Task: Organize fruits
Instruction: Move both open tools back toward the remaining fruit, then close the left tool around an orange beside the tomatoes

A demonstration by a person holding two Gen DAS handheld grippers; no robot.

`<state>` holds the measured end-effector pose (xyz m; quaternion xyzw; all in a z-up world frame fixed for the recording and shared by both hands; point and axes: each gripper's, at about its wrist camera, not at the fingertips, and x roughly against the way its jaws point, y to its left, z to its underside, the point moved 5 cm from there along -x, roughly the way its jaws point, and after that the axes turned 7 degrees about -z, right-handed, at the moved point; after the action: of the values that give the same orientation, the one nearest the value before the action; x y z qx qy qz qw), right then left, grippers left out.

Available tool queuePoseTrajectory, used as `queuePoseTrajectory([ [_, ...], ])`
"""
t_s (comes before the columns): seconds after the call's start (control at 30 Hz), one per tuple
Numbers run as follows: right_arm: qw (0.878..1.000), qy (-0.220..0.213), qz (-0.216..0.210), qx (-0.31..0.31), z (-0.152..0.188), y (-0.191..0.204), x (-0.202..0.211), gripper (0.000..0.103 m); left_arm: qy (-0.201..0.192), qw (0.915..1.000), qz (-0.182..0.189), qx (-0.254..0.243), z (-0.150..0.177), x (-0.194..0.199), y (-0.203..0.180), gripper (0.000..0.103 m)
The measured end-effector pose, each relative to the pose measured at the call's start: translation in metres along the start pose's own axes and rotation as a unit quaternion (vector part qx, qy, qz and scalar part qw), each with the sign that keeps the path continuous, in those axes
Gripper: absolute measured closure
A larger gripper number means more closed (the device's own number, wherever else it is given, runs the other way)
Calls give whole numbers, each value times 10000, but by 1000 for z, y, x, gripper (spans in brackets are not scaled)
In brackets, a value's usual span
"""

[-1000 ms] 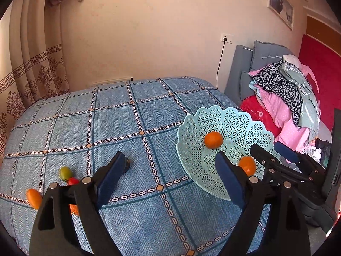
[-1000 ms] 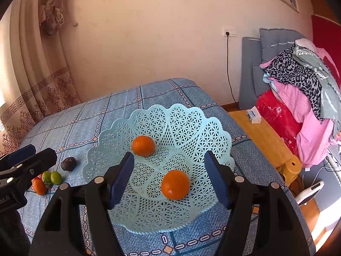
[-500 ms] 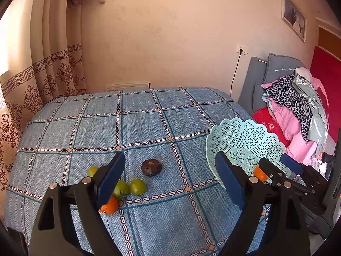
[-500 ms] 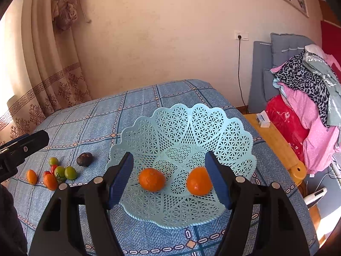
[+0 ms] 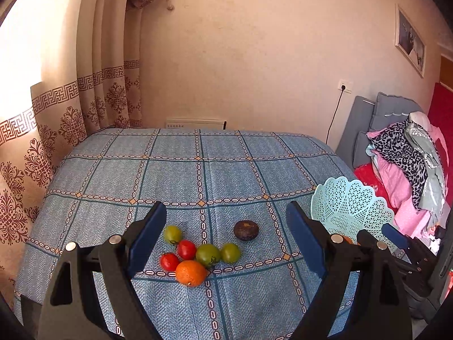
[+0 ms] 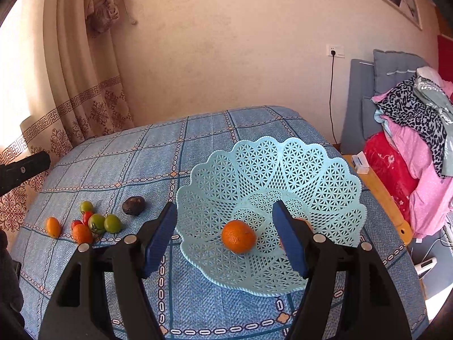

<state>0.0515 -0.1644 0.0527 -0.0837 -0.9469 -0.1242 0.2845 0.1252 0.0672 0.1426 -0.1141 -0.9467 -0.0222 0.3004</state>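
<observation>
Sunlit bedroom, peach walls

A patterned curtain [image 5: 70,113] hangs left; a framed picture [image 5: 410,44] and wall socket [image 5: 346,85] sit right, above piled clothes [image 5: 407,164].

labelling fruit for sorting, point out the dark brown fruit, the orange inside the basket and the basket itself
dark brown fruit [image 5: 246,229]: left wrist view, middle of its top.
orange in the basket [image 6: 238,236]: right wrist view, middle of its peel.
basket [image 6: 334,181]: right wrist view, bare lattice wall on its far right side.
</observation>
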Motion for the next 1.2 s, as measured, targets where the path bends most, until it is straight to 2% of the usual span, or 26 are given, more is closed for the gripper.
queuePoseTrajectory([
  [0.53,9978,231,-451,417,10,54,-12,33,108,9964,-609,573,2,-9,76,16],
  [0.97,9937,497,-718,703,28,86,-23,33,643,9902,-932,813,42,-48,111,16],
  [1.2,9910,659,-841,804,37,99,-31,33,1031,9860,-1011,838,65,-71,119,30],
])
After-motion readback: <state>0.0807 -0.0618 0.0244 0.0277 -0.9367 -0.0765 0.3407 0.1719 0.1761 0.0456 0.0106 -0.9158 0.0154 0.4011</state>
